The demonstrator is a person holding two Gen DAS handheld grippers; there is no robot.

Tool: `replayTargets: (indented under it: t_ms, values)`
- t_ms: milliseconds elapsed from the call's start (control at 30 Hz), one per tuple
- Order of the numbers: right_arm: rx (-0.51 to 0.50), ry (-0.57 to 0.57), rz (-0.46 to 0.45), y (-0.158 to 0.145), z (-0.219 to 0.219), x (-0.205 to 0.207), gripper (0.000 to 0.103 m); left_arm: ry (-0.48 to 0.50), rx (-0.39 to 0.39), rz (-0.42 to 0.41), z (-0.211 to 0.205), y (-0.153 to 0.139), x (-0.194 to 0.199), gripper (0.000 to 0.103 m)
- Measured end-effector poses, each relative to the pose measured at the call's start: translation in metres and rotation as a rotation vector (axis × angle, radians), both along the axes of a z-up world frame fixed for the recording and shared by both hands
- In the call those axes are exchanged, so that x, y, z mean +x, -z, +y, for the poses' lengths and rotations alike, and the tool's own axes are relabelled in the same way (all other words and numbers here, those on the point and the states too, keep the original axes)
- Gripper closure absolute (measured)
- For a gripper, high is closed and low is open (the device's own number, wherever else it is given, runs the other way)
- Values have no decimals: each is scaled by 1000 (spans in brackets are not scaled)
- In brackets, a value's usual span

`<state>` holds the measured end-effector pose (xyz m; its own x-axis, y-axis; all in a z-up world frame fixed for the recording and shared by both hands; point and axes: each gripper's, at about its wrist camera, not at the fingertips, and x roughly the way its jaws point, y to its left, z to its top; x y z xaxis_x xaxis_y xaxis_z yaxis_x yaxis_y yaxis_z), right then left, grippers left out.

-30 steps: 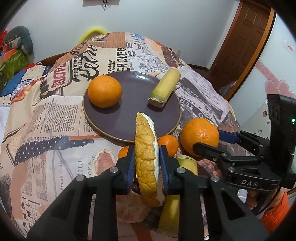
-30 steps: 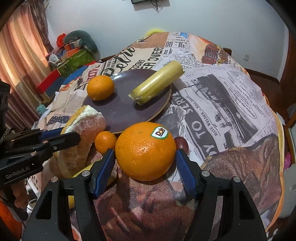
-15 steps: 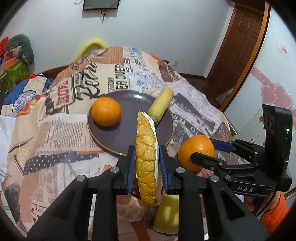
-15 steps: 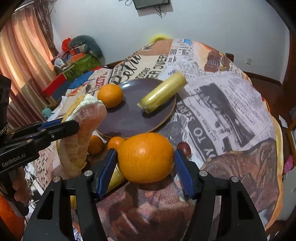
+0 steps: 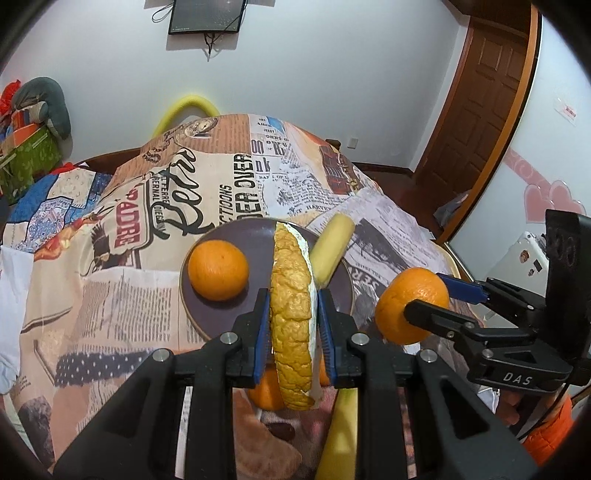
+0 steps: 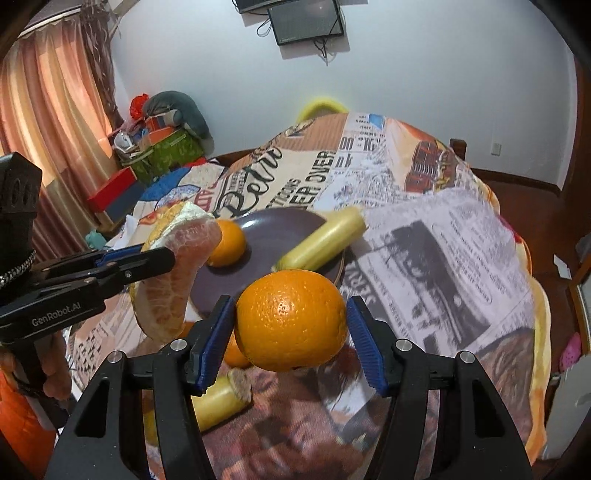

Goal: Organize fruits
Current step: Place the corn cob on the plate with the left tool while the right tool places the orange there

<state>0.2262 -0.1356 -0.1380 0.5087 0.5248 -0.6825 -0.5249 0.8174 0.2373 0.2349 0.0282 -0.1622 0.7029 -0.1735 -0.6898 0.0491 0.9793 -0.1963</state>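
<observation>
Two tongs: we see the left tongs (image 5: 291, 325) pinching a pomelo wedge (image 5: 293, 321), and the right tongs (image 6: 291, 332) pinching a large orange (image 6: 291, 319).
Oranges, counted: four that we can tell. One large in the right tongs, one on the plate (image 5: 218, 269), and two small ones (image 5: 267, 393) low between the tongs, partly hidden.
Sugarcane pieces, counted: two. One on the plate (image 5: 330, 254), one on the cloth below the tongs (image 6: 218, 400).
Pomelo, counted: one held wedge, plus a peeled piece (image 5: 258, 443) lying on the cloth under the left tongs.
Plate: one dark purple plate (image 5: 221, 314) on the newspaper-print cloth (image 5: 122, 295) that covers the desk.
Change from a second ago: we now hold both fruits higher, the orange off the cloth and clear of the small dark red fruit it sat beside; the plate looks farther below us, and the wall screen (image 5: 207, 16) has come into view.
Wedge axis: its long axis runs forward along the left tongs, rind edge up, far tip over the plate between the plate's orange and the sugarcane.
Sugarcane on plate, axis: slanted, its far end off the plate's right rim, its cut end toward us.
Where the held orange is: in the air, right of the plate's near rim.
</observation>
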Motion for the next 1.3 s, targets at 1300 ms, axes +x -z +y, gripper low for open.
replayTargets:
  t_ms: [1300]
  values:
    - [-23,-65,106,38,52,96,44,-49,22,58,27,38,117,79]
